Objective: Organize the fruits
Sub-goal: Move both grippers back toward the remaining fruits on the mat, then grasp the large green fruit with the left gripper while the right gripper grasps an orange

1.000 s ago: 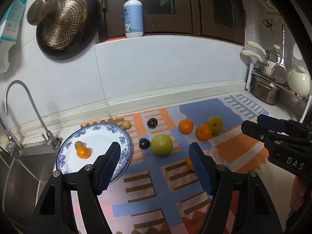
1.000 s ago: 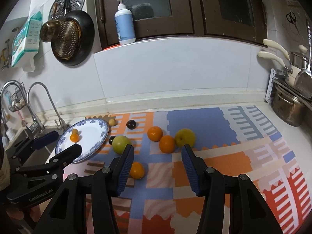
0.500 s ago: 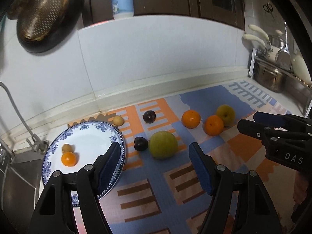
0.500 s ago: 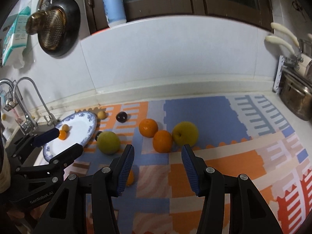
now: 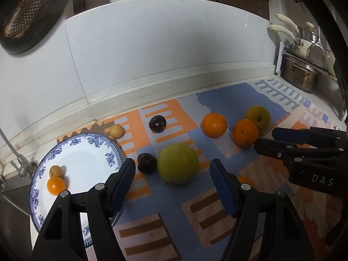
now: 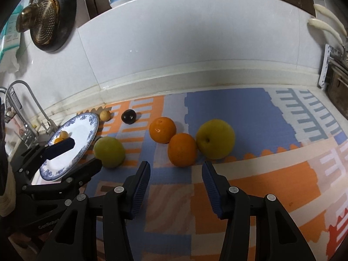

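My left gripper (image 5: 173,184) is open and empty, just in front of a green apple (image 5: 178,163) and a dark plum (image 5: 147,163). A blue-rimmed plate (image 5: 87,165) at the left holds a small orange fruit (image 5: 56,185) and a small tan fruit (image 5: 56,171). My right gripper (image 6: 175,187) is open and empty, just in front of an orange (image 6: 182,149). A second orange (image 6: 162,129) and a yellow apple (image 6: 215,138) lie beside it. Another plum (image 6: 128,116) and a small tan fruit (image 6: 105,115) lie further back.
The fruits lie on a patterned orange and blue mat (image 6: 261,174). A sink with a tap (image 6: 26,100) is at the left. Pots on a rack (image 5: 302,74) stand at the right. A white tiled wall (image 5: 152,50) runs behind.
Both grippers have moved forward and down toward the fruit. The left one has closed in on the green apple, the right one on the nearest orange. Both stay open.
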